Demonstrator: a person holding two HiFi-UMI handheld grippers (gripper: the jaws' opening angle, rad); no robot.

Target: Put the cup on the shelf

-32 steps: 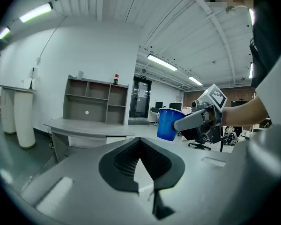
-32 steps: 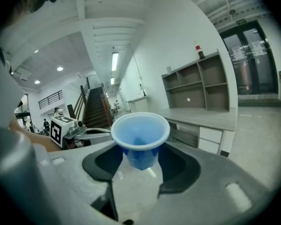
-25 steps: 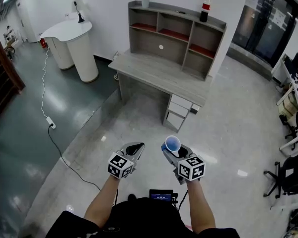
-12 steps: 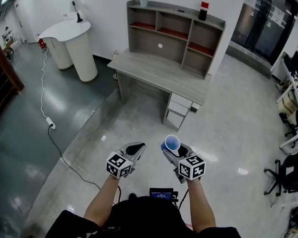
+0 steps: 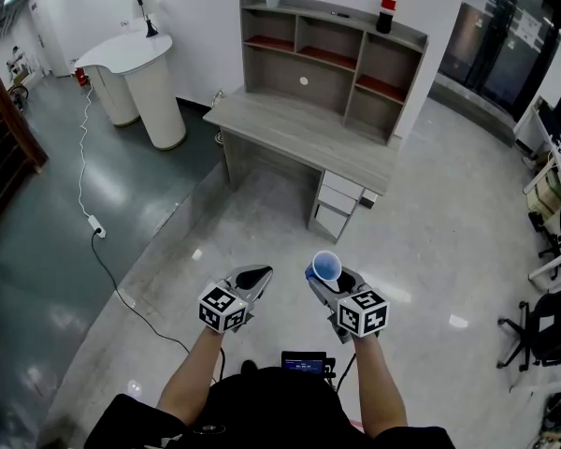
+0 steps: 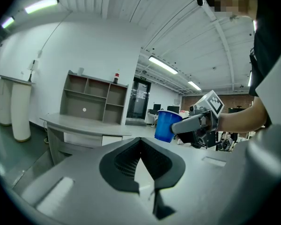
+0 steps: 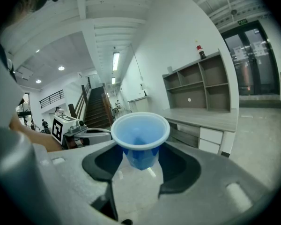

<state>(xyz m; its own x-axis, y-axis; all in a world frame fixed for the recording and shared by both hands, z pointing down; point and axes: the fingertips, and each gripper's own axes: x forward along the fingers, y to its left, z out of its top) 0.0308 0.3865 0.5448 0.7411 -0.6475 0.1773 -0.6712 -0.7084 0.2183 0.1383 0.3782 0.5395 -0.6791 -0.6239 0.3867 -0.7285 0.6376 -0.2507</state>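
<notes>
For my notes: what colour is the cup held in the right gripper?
The cup is blue, paler inside; clearest in the right gripper view.

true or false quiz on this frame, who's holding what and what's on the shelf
1. The right tool holds the blue cup upright, mouth up. True.
2. The left tool grips a second cup. False: its jaws are together with nothing between them.
3. The blue cup already stands on the shelf. False: it is in the right tool, well away from the shelf.
4. A bottle with a red cap stands on top of the shelf. True.
</notes>
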